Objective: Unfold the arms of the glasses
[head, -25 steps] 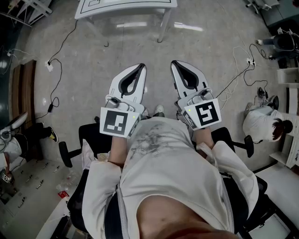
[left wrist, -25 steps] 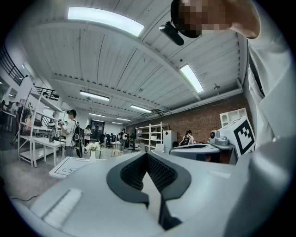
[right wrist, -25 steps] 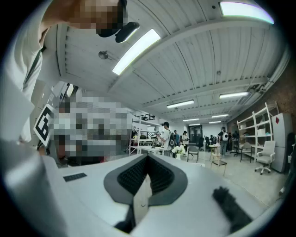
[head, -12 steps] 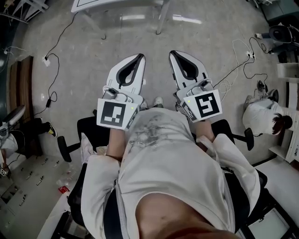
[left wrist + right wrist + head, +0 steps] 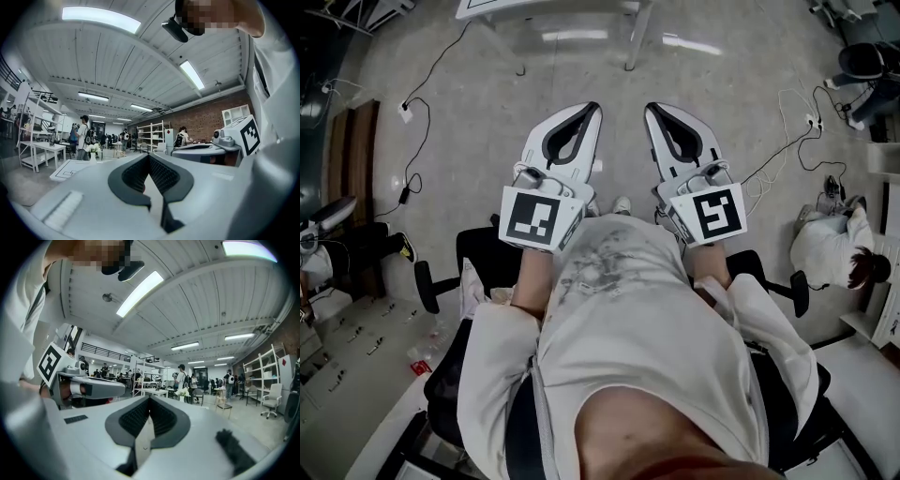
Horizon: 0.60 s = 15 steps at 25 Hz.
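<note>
Head view shows left tongs [image 5: 590, 112] and right tongs [image 5: 652, 111] clenched empty above the floor [image 5: 478, 103]

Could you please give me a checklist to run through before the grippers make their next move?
1. Glasses in view: not ok, no view shows them.
2. Left gripper empty: ok, jaws together on nothing.
3. Right gripper empty: ok, jaws together on nothing.
4. Jaws open for a grasp: not ok, both shut.
5. Grippers at the table: not ok, it stands well ahead of both.
6. Glasses' arms folded: cannot tell.
</note>
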Each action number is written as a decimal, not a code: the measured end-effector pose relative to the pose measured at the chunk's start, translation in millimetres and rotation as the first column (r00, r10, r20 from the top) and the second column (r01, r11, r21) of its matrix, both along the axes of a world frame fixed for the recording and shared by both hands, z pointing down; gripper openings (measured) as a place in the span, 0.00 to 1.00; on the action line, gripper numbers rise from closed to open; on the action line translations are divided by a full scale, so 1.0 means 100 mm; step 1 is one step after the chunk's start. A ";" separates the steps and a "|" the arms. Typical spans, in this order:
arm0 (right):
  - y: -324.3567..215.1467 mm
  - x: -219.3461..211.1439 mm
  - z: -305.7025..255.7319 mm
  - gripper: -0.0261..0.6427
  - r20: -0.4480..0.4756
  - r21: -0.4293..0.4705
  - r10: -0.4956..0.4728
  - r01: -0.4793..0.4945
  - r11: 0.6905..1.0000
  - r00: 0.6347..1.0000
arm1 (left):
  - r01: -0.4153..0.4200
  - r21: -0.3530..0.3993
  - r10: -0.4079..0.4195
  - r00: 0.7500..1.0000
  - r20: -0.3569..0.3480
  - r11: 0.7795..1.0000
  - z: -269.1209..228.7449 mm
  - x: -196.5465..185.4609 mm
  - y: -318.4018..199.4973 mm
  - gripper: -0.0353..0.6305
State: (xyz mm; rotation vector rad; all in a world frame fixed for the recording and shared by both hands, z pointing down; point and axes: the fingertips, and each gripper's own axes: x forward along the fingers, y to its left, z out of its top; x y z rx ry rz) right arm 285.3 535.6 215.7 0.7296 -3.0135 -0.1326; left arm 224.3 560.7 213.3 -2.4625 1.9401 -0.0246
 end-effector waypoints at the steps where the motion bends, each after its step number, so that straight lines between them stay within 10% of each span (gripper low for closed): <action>1: 0.00 0.03 -0.01 0.06 0.005 0.001 -0.005 0.005 1.000 1.000 | 0.002 0.001 -0.002 1.000 0.003 1.000 -0.01 0.03 -0.01 0.06; 15: -0.11 0.03 0.09 0.06 -0.014 -0.032 -0.092 0.091 0.995 0.996 | 0.062 -0.038 -0.062 0.998 -0.021 0.997 0.11 0.13 -0.08 0.06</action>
